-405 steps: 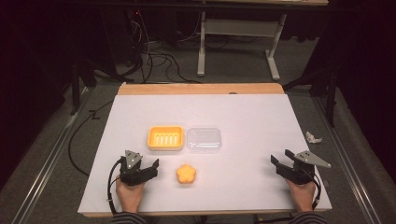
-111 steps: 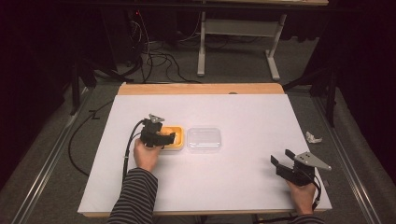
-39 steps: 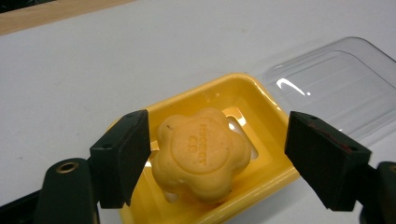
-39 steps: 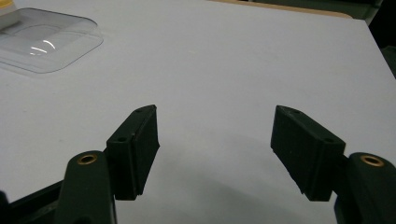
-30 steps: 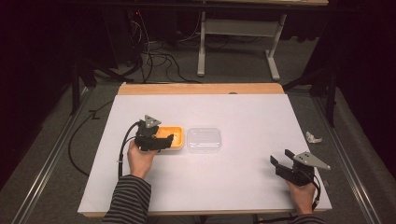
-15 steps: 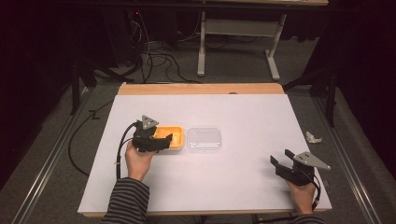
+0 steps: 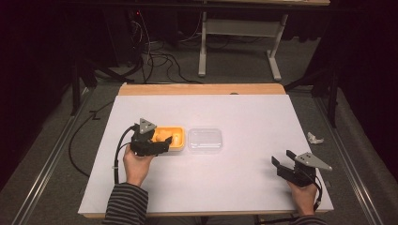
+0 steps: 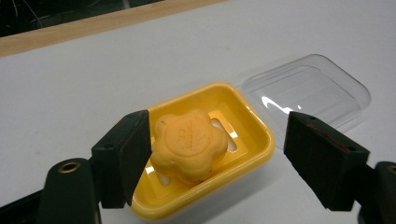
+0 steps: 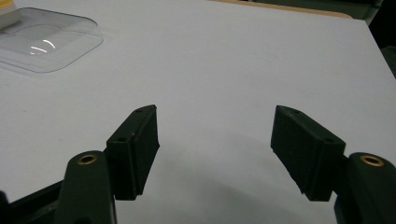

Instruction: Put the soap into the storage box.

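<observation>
An orange flower-shaped soap [image 8: 189, 142] lies in the yellow soap dish [image 8: 254, 135], tilted against the dish's near-left side. My left gripper [image 8: 224, 158] is open, its jaws wide apart on either side of the soap, and the left pad [image 8: 135, 154] is close beside it. From above, the left gripper [image 7: 157, 143] sits at the left end of the dish [image 7: 176, 149]. A clear plastic lid [image 7: 205, 139] lies flat just right of the dish. My right gripper [image 7: 281, 159] rests at the near right of the table, open with nothing between its pads [image 9: 140, 144].
The table is covered in white [image 7: 244, 112], with a wooden strip [image 7: 202, 89] along its far edge. A small crumpled white scrap [image 7: 314, 138] lies at the right edge. The left gripper's cable [image 7: 119, 145] loops off to the near left.
The soap, once on the table, now lies in the dish. Over the last second the left gripper has drawn back slightly leftward from the dish. The right gripper has stayed still.
</observation>
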